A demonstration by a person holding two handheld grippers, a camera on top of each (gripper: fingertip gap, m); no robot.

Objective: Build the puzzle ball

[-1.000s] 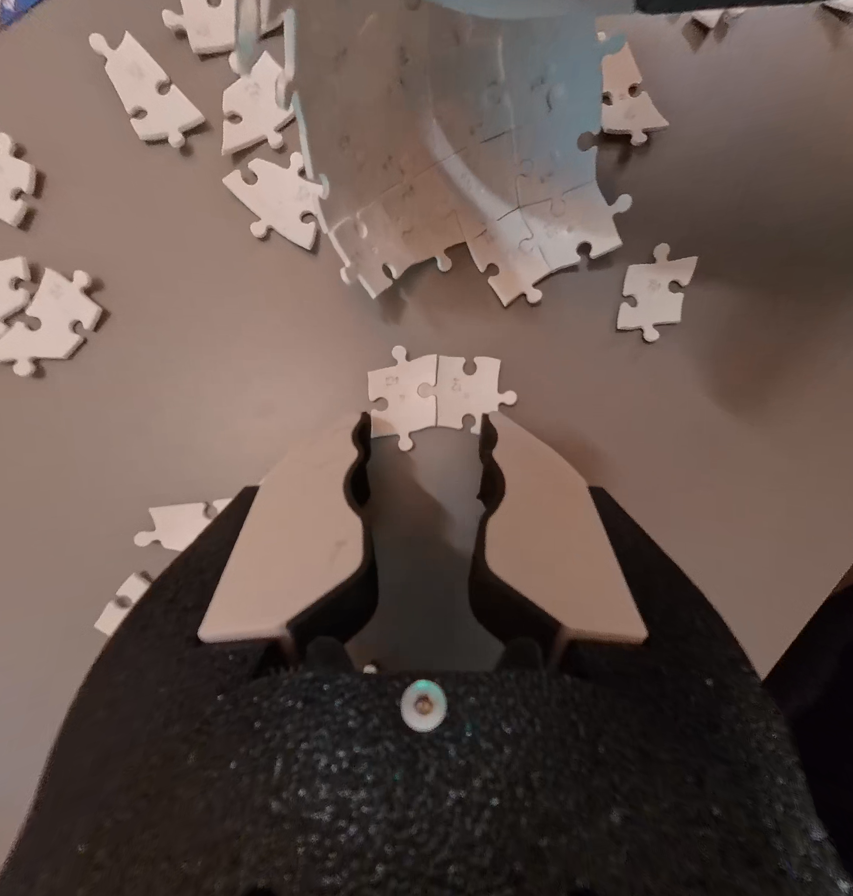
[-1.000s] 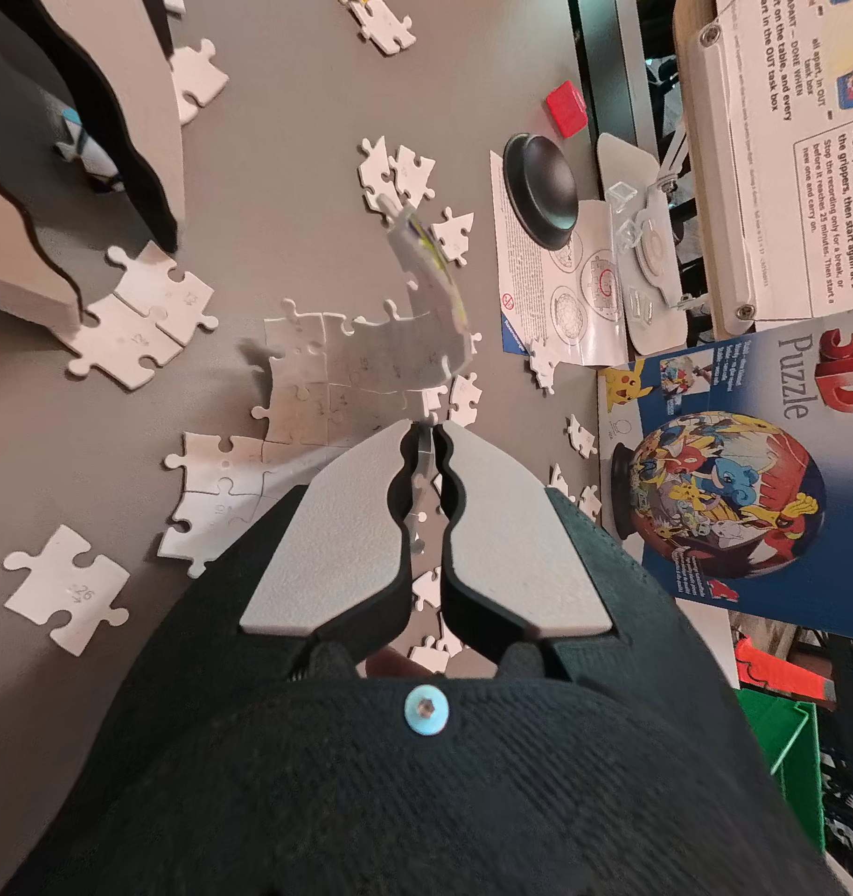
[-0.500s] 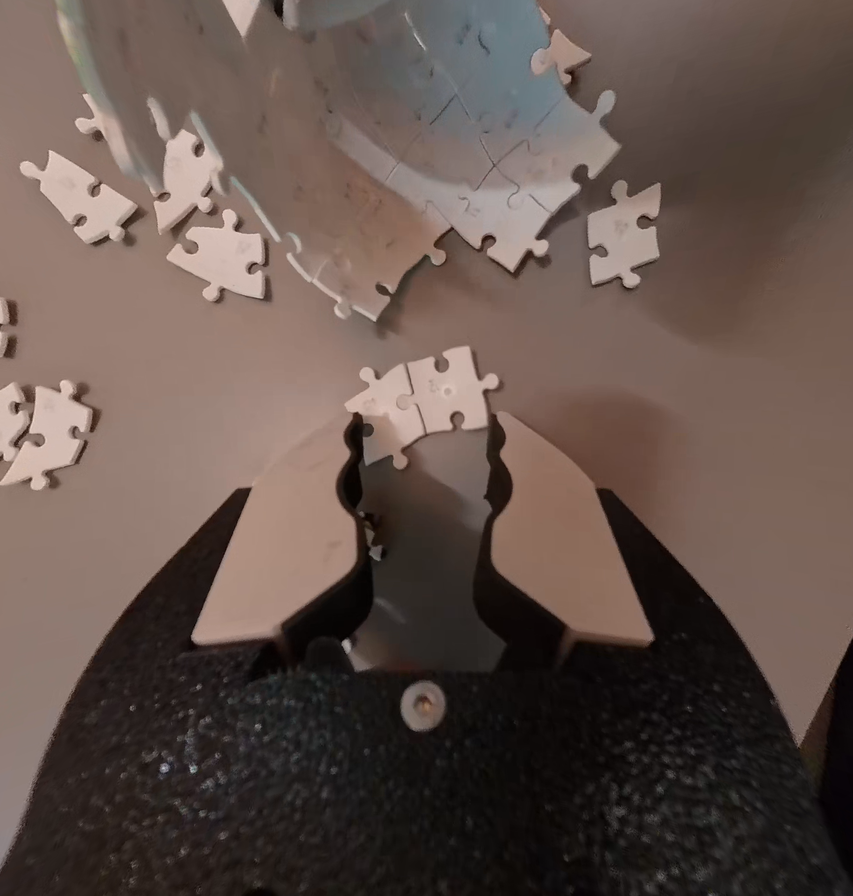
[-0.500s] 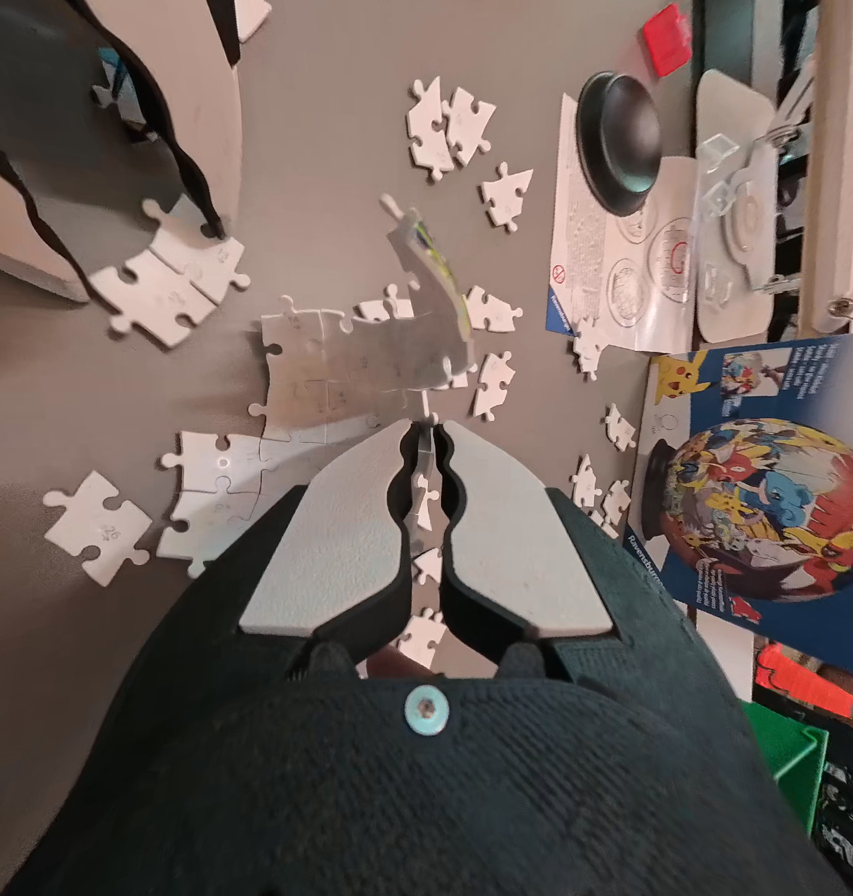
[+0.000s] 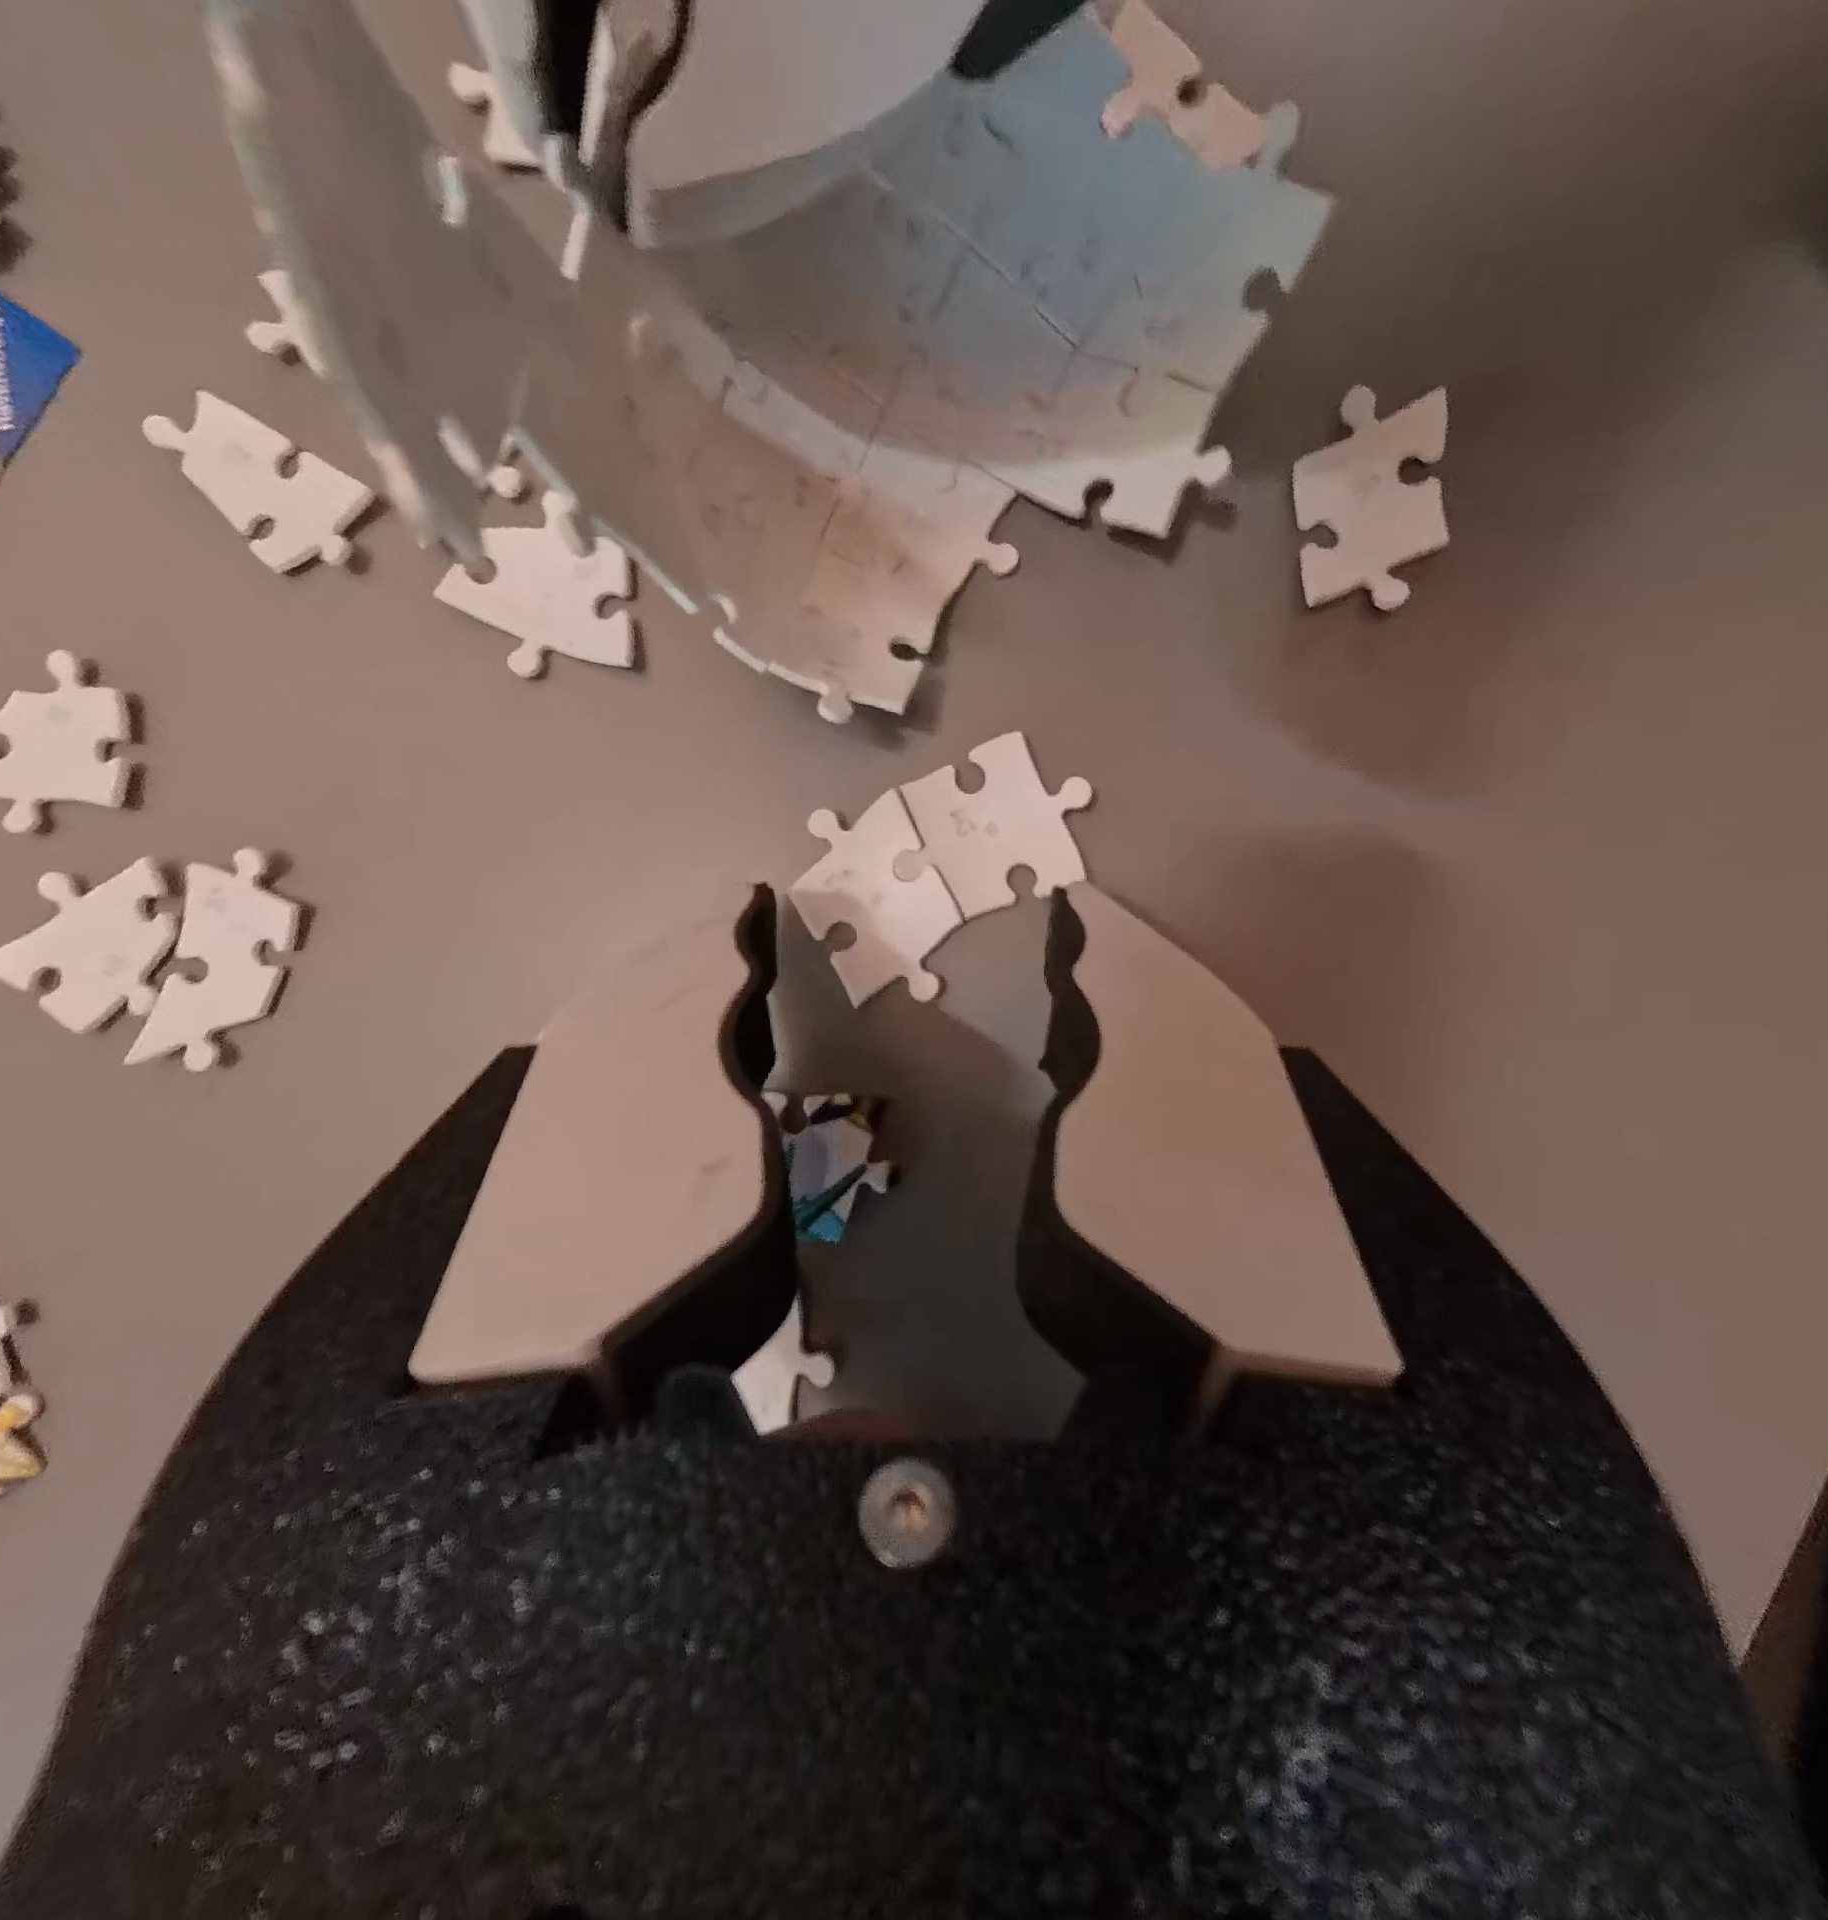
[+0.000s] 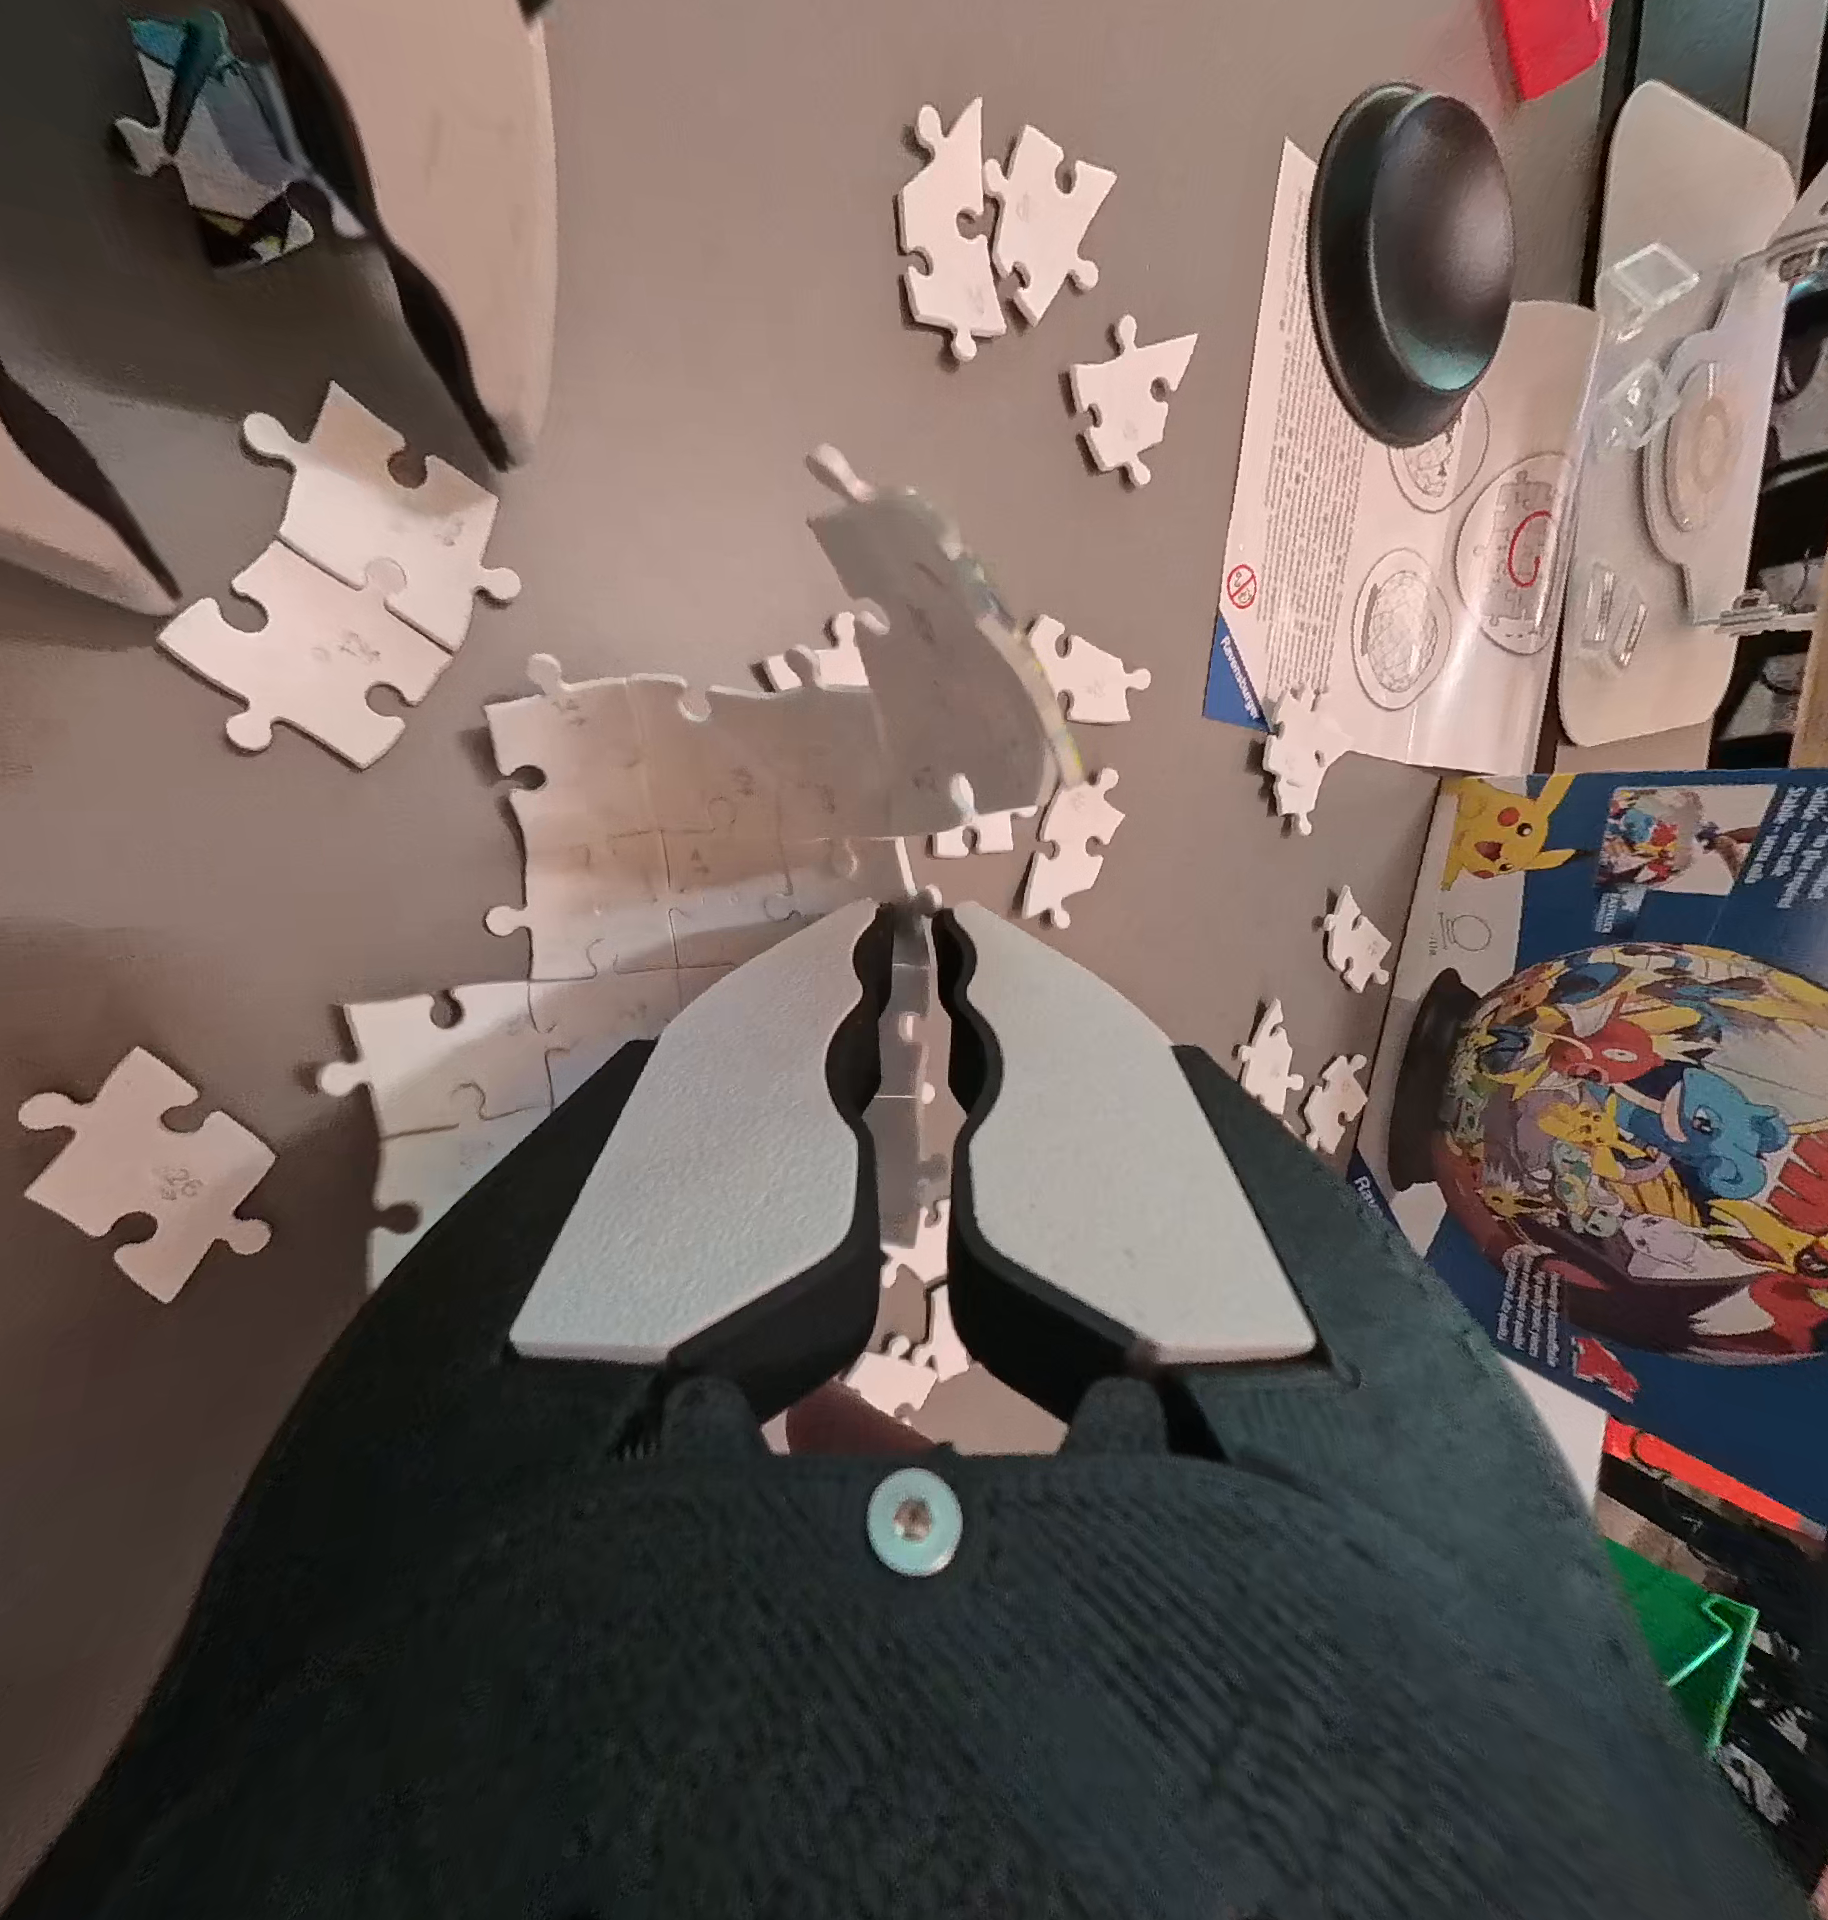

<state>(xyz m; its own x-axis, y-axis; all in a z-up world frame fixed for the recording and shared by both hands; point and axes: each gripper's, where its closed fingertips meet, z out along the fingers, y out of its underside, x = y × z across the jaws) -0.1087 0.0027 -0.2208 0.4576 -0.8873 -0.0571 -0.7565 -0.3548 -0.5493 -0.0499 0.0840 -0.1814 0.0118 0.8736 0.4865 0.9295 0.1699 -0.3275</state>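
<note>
Our right tool (image 6: 915, 914) is clamped on the edge of the curved, partly built puzzle shell (image 6: 764, 769), whose white backs face us while a strip of its coloured front shows along the far right rim. The shell is lifted off the grey desk (image 6: 681, 312), arching up and away from the fingertips.

Our left tool (image 5: 910, 899) is spread apart and holds nothing. Its tips sit on either side of the near edge of a joined pair of pieces (image 5: 941, 862) lying white side up on the desk; whether the tips touch it we cannot tell. Between the fingers, nearer the camera, one piece (image 5: 832, 1164) lies coloured side up. In the left wrist view the shell (image 5: 889, 364) hangs just beyond the pair, blurred.

Loose white pieces are scattered around, among them a single piece (image 6: 146, 1169) at the near left and two side by side (image 6: 1003, 223) at the far centre. Several backs carry small printed marks.

To the right lie a printed leaflet (image 6: 1305, 499) with diagrams, a black dome-shaped stand (image 6: 1419, 265) resting on it, and the blue puzzle box (image 6: 1658, 1049) picturing a colourful cartoon globe. Both bear printed text and a maker's mark.
</note>
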